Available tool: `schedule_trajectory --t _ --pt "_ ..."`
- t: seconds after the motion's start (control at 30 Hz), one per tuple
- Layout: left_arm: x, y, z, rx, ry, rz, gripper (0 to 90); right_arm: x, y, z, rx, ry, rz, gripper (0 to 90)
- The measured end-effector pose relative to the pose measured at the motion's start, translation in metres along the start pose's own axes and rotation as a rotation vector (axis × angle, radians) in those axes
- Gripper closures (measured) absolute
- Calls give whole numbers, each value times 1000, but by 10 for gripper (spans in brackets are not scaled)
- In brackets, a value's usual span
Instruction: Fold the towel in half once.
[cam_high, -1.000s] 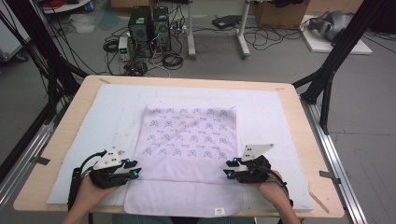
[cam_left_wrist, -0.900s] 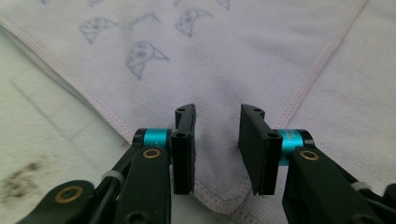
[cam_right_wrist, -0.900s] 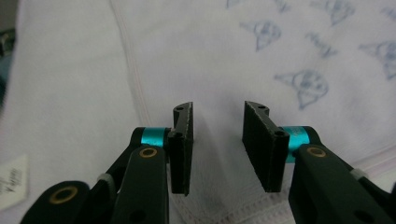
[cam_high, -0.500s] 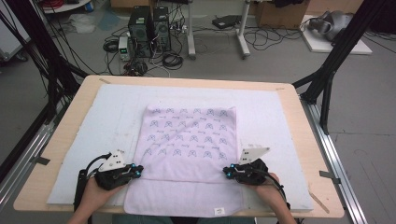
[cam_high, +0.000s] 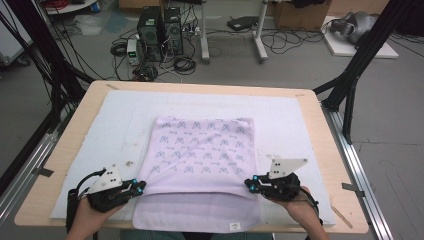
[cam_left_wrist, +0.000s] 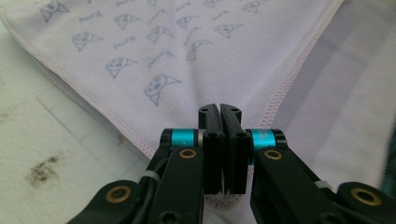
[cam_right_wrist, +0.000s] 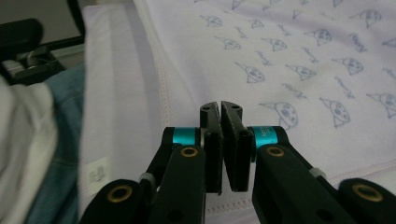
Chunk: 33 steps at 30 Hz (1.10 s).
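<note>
I am working over the pale wooden bench (cam_high: 320, 125), which is carrying a white padded mat (cam_high: 115, 125) across most of its top. On that mat I am folding a lilac printed cloth towel (cam_high: 202, 150); it is lying in the middle, reaching to the bench's near edge.

As I judge it, the fold is roughly half made. The patterned layer is lying doubled over a plain lilac layer, and a strip of that plain underside (cam_high: 200, 212) is showing along the near edge, with a small white label (cam_high: 233, 226) on it. What is left, I think, is carrying the pinched edge on to line up, and any further folds.

My left gripper (cam_high: 142, 185) is sitting at the near left corner of the patterned layer, my right gripper (cam_high: 248, 184) at the near right corner. In the left gripper view the jaws are standing pressed together on the hemmed corner (cam_left_wrist: 205, 100); in the right gripper view they are all but closed, pinching the towel's edge.

The cloth between the pads is hidden by the jaws themselves, so I am not seeing how much each is gripping or whether one layer or two. The towel's near edge is cut off at the bottom of the high view.
</note>
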<state>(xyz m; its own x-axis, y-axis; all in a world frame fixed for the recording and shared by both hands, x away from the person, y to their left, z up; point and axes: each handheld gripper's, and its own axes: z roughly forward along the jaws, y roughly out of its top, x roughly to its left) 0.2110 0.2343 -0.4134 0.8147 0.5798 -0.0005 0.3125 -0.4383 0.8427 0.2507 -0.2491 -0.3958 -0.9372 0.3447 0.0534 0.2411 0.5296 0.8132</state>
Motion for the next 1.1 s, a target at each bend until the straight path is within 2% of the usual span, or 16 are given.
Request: schedule_trajectory --t 0.07,0.13,0.17,0.23,0.27,0.33,0.57,0.7,0.8,0.87,0.93,1.0,1.07,1.1 --pt "-12 -1 -9 4 -22 8 873 11 0 -7 7 42 -26 874" --pt "-23 -4 -15 22 -61 29 870 22 -2 -13 35 99 -57 874" --pt "-27 -6 -16 31 -77 36 860 26 -3 -15 44 131 -52 869" --pt "-30 -9 -16 47 -83 41 762 26 -8 -15 52 169 -44 800" --pt "-28 -9 -14 54 -71 37 700 23 -10 -14 49 160 -34 773" --pt "-20 -8 -9 50 -45 20 638 13 -13 -9 32 139 -5 732" --pt "10 1 18 30 2 10 606 -25 -12 8 16 43 81 660" --pt "25 7 33 26 21 -9 579 -38 -7 18 29 26 90 631" --pt "37 12 44 22 47 -28 563 -46 -5 24 60 -6 101 591" --pt "46 17 49 18 65 -41 560 -54 -2 25 56 -38 113 585" --pt "58 25 54 10 96 -59 563 -65 2 25 57 -81 117 580" --pt "73 36 61 21 144 -61 570 -81 6 25 55 -134 125 574" --pt "92 47 69 -1 173 -98 586 -101 11 26 54 -173 148 559" --pt "102 52 74 3 192 -117 593 -112 14 28 64 -202 157 544"
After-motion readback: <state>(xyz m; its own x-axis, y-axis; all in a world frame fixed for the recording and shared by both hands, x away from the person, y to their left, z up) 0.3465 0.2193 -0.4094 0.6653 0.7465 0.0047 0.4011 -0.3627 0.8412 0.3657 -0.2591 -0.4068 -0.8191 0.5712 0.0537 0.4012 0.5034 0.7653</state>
